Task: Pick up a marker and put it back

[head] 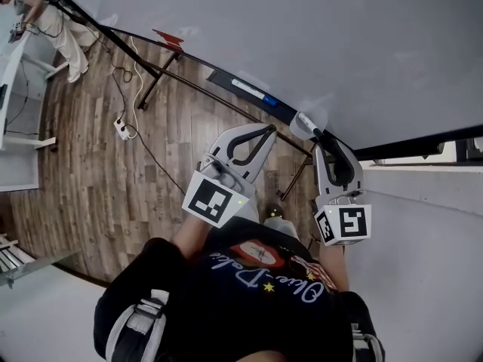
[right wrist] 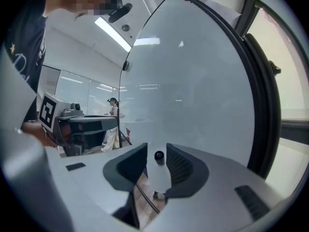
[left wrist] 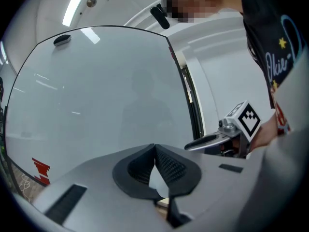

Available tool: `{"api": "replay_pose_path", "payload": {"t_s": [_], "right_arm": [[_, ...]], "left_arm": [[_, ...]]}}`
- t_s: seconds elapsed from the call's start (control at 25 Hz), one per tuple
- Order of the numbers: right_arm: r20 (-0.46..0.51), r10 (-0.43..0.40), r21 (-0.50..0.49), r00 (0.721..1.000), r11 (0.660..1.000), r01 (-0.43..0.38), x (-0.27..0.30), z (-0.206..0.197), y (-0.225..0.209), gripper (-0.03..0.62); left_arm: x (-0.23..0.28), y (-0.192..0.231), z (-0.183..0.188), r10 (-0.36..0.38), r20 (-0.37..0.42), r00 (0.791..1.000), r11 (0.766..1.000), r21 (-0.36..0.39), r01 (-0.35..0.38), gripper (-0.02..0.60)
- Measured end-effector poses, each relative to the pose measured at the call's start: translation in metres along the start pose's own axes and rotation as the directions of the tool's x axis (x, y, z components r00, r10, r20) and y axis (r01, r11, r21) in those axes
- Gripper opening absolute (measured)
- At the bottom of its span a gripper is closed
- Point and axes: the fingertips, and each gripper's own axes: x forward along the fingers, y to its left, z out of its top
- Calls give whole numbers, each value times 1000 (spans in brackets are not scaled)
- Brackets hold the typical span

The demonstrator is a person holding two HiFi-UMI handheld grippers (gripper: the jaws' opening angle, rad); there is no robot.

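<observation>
A white marker (head: 305, 123) lies at the right end of the dark tray (head: 226, 81) under the whiteboard (head: 317, 44). My right gripper (head: 320, 136) reaches up to it. In the right gripper view the marker's dark round end (right wrist: 159, 155) shows between the jaws of the right gripper (right wrist: 157, 150), which stand open with a little gap on each side of it. A second marker (head: 250, 90), white with a blue cap, rests further left on the tray. My left gripper (head: 269, 130) hangs below the tray, shut and empty; its pads (left wrist: 166, 166) meet at the tip.
The whiteboard stands on dark legs (head: 151, 81) over a wooden floor (head: 113, 194), with a cable and a power strip (head: 122, 129) on it. A person (head: 47, 19) stands far off at the upper left. A white wall (head: 423, 262) is at the right.
</observation>
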Motion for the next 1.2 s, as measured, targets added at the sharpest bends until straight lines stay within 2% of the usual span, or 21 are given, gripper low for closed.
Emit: {"api": "replay_pose_path", "payload": {"t_s": [0.48, 0.92, 1.2], "right_arm": [[-56, -115, 7, 992, 993, 116, 20, -18, -7, 109], [-91, -214, -1, 973, 977, 215, 28, -26, -10, 94], [-85, -242, -22, 966, 970, 241, 35, -23, -13, 77]], "left_arm": [[4, 20, -10, -73, 10, 997, 997, -32, 73, 3], [10, 34, -11, -148, 23, 989, 989, -21, 148, 5], [17, 42, -13, -168, 24, 985, 986, -14, 168, 5]]}}
